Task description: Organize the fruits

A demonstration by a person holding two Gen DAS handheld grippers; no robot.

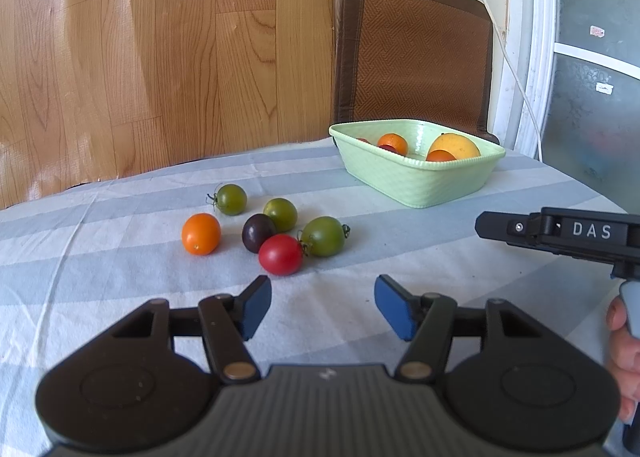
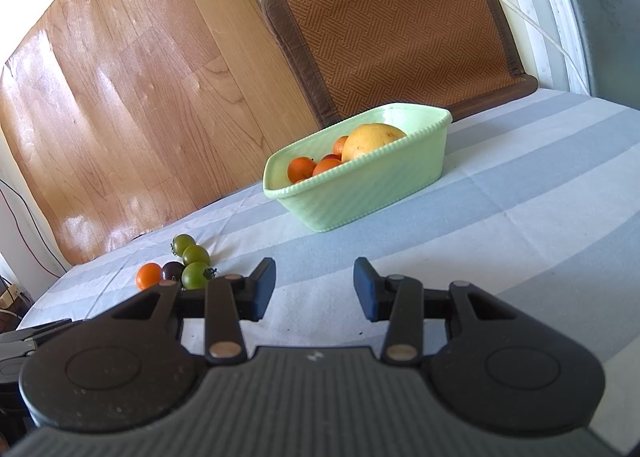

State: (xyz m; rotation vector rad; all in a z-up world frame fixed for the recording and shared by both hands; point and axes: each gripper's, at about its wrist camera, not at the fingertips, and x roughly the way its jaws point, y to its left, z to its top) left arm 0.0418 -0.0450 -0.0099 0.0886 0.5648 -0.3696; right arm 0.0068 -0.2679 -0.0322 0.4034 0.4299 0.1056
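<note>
Several cherry tomatoes lie loose on the striped cloth: an orange one (image 1: pixel 201 234), a red one (image 1: pixel 280 254), a dark purple one (image 1: pixel 258 232) and three green ones (image 1: pixel 323 236). The cluster also shows in the right wrist view (image 2: pixel 195 275). A pale green basket (image 1: pixel 416 181) (image 2: pixel 360 193) holds a large yellow fruit (image 1: pixel 454 146) and small orange fruits (image 2: pixel 302 169). My left gripper (image 1: pixel 323 307) is open and empty, just short of the red tomato. My right gripper (image 2: pixel 315 289) is open and empty, in front of the basket.
A brown woven mat (image 1: pixel 416 53) leans on the wall behind the basket. A wood-grain board (image 1: pixel 160 37) stands at the back left. A white cable (image 1: pixel 508 57) hangs at the right. The right gripper's body (image 1: pixel 568 233) shows at the right in the left wrist view.
</note>
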